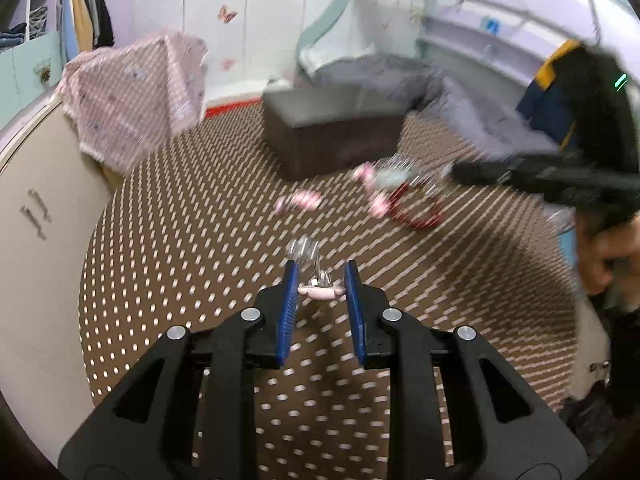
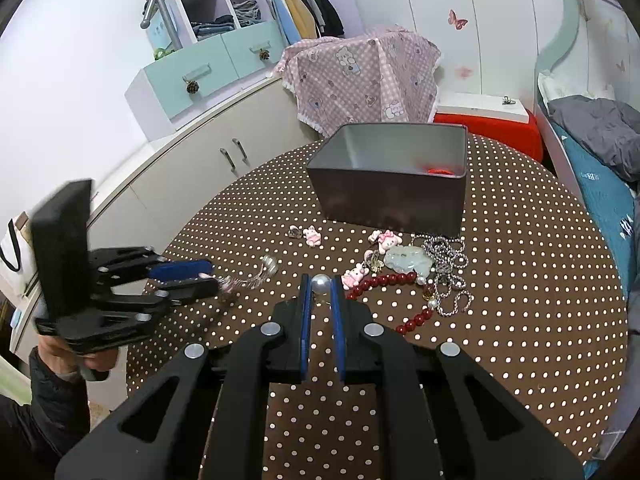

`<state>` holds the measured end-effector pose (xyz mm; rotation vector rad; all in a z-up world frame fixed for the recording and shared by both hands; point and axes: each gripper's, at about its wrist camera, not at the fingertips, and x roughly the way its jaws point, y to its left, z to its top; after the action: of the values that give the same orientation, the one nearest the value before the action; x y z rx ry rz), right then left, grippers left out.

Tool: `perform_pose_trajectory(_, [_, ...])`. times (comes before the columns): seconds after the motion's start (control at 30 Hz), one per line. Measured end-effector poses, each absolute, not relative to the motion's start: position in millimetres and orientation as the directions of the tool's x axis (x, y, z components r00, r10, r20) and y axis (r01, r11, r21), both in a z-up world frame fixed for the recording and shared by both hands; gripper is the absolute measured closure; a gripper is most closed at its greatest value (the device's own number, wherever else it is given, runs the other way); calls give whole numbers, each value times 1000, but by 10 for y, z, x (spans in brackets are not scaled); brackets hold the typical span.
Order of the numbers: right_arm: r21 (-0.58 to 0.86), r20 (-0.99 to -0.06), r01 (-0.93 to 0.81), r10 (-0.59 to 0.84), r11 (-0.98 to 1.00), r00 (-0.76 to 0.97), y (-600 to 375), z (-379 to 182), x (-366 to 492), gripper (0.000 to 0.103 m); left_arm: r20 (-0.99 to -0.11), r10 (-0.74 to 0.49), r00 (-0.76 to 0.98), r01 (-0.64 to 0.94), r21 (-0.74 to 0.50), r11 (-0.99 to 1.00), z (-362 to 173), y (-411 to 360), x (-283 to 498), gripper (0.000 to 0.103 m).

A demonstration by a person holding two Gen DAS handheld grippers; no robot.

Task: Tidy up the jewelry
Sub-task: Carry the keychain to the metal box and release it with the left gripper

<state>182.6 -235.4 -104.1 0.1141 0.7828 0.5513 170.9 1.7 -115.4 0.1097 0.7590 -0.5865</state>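
Pearl: clamped in my right fingers, angled down over the dotted surface. Pink charm with silver chain: pinched in my left fingers, tilted downward, box at 12 o'clock.

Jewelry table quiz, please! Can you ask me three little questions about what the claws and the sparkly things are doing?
1. True or false: the right claw pinches a pearl.
2. What colour is the bead bracelet? A blue, B red, C green.
3. Fill in: the left claw holds a ___ charm with a silver chain.

Key: 1 true. 2 B. 3 pink.
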Motion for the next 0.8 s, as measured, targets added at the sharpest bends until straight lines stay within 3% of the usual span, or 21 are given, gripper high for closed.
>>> perform_pose_trajectory(0.2, [287, -623, -438, 514, 852, 591, -2337, -930, 1792, 95, -578, -620, 530, 547, -325, 771, -838, 142, 1807, 80])
perform_pose_trajectory(0.53, [258, -682, -494, 519, 830, 516, -2104, -1138, 1757, 94, -601, -616, 509, 512, -364, 778, -955, 66, 1933, 80])
perform_pose_trajectory(0.6, [216, -727, -523, 493, 825, 478, -1952, -1288, 1742, 87, -604, -616, 506, 507, -370, 779, -995, 73, 1940, 80])
perform_pose_trajectory(0.67, [182, -730, -553, 488, 813, 478, -1842, -1340, 1702, 71, -604, -619, 503, 510, -370, 776, -986, 101, 1920, 80])
perform_pose_trajectory(0.8, [179, -690, -631, 553, 755, 466, -1664, -1261, 1669, 70, -603, -619, 503, 521, -360, 774, -955, 109, 1887, 80])
